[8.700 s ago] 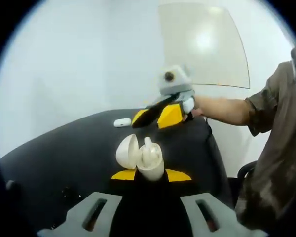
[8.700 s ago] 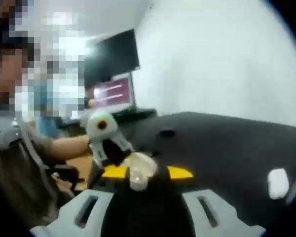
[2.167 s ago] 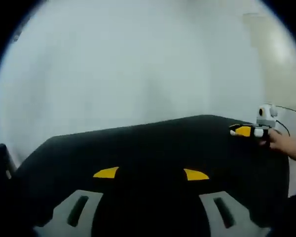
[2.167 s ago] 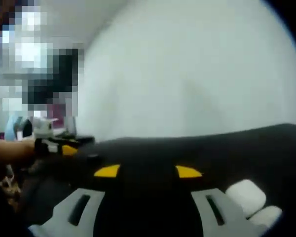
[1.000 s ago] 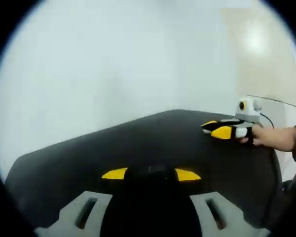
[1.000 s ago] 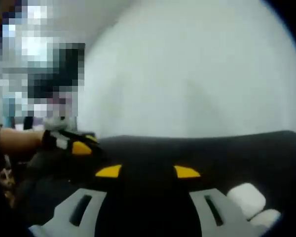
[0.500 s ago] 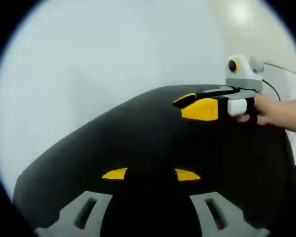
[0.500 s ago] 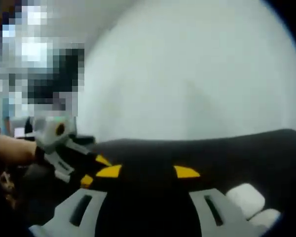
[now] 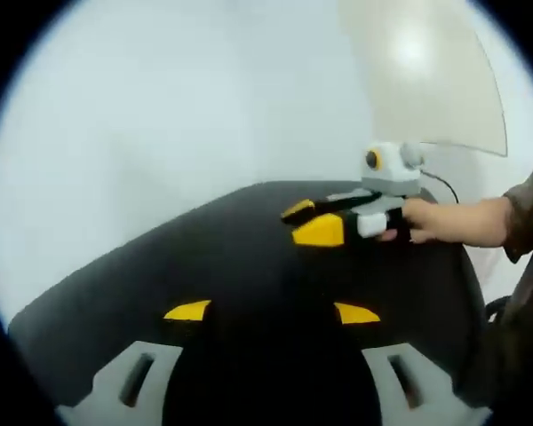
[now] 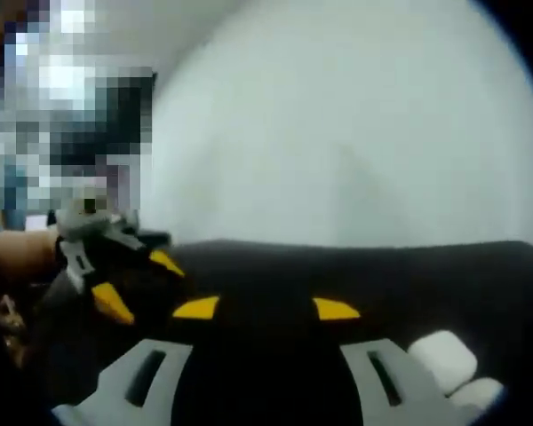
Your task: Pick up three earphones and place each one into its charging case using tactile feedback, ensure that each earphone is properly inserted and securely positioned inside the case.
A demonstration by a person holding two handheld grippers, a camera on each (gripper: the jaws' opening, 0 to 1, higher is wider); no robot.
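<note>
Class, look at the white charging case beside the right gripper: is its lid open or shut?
Cannot tell for sure. In the right gripper view the white case lies on the black table as two blurred white lumps, which may be the lid swung open.

The left hand-held gripper (image 9: 271,312) has two grey jaws with slotted bases and yellow tips, at 6 o'clock in the left gripper view. The right hand-held gripper (image 9: 313,222), at 2 o'clock there, is black with yellow jaw pads, a white-grey block behind them, and a thin dark cable trailing off. A hand (image 9: 426,222) grips it; the person wears an olive-brown short sleeve (image 9: 526,213) at 3 o'clock.
</note>
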